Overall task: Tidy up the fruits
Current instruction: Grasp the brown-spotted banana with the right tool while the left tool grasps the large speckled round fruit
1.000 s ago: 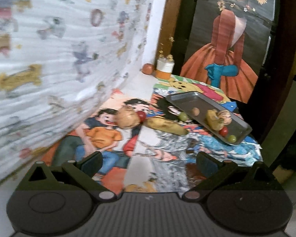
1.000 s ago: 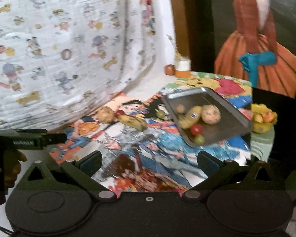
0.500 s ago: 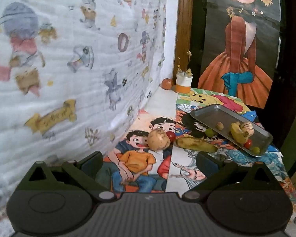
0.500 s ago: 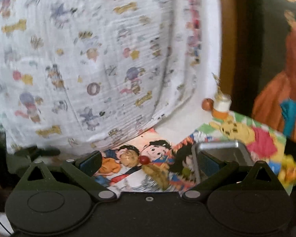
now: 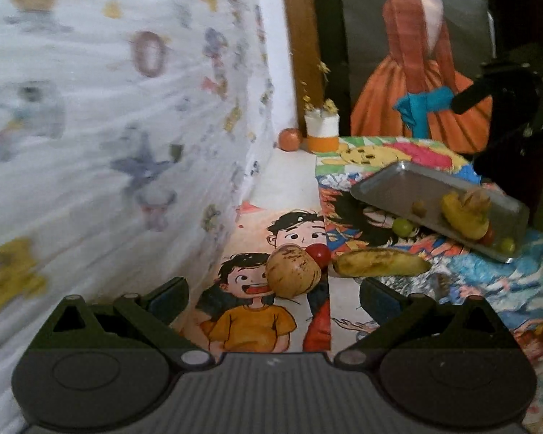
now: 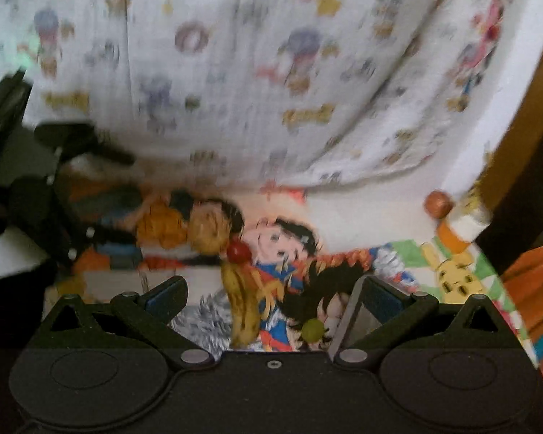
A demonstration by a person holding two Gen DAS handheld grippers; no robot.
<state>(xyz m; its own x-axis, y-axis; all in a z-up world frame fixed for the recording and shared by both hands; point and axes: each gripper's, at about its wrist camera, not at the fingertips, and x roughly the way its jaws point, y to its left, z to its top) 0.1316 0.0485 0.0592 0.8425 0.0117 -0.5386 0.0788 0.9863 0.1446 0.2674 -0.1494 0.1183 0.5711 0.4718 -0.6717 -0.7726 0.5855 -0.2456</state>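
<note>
Tray (image 5: 387,184) partly filled; banana (image 5: 380,263), apple (image 5: 293,271), tomato (image 5: 319,252), grape (image 5: 403,225) left out. Left gripper (image 5: 273,298), right gripper (image 6: 273,298) spread wide, nothing held.

Your left wrist view: low, near, facing along the table toward the metal tray (image 5: 387,184). Right wrist view: facing the curtain (image 6: 271,72). Shared: banana (image 5: 380,262), red fruit (image 5: 319,252).

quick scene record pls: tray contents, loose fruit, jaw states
tray: metal, holds a banana, a tan round fruit, small red, green and brown fruits
loose fruit: tan round fruit touching cherry tomato; spotted banana; green grape at the tray's edge
left gripper: jaws open, empty, facing tan fruit
right gripper: jaws open, empty
</note>
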